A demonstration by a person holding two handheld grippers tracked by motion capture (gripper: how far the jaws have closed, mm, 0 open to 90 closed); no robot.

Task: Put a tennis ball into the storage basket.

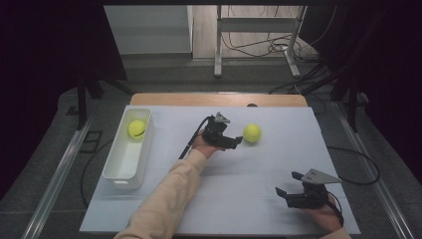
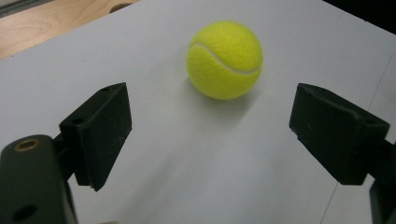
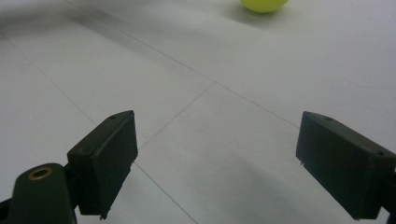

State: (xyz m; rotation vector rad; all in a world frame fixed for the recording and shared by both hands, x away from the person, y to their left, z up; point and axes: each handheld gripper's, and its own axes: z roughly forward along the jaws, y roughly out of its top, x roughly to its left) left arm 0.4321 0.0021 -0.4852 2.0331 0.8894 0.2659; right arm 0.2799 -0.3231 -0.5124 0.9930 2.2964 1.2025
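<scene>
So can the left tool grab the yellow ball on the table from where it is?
Probably yes. The left tool points at the tennis ball with its jaws open wider than the ball, and bare white table lies between them. It only needs to slide forward a little.

**Arm and gripper pose**

The left forearm [image 1: 171, 191], in a pale sleeve, enters from the bottom edge of the high view and extends diagonally up and to the right across the table. The left hand [image 1: 203, 148] holds the left gripper [image 1: 238, 141], which points to the right; its cable trails back along the wrist. In the left gripper view, its jaws stand wide apart with nothing between the pads.

The right hand [image 1: 323, 213] sits near the bottom right of the high view, holding the right gripper [image 1: 288, 182] pointed left, its grey plate on top. In the right gripper view, its jaws are spread wide and hold nothing.
</scene>
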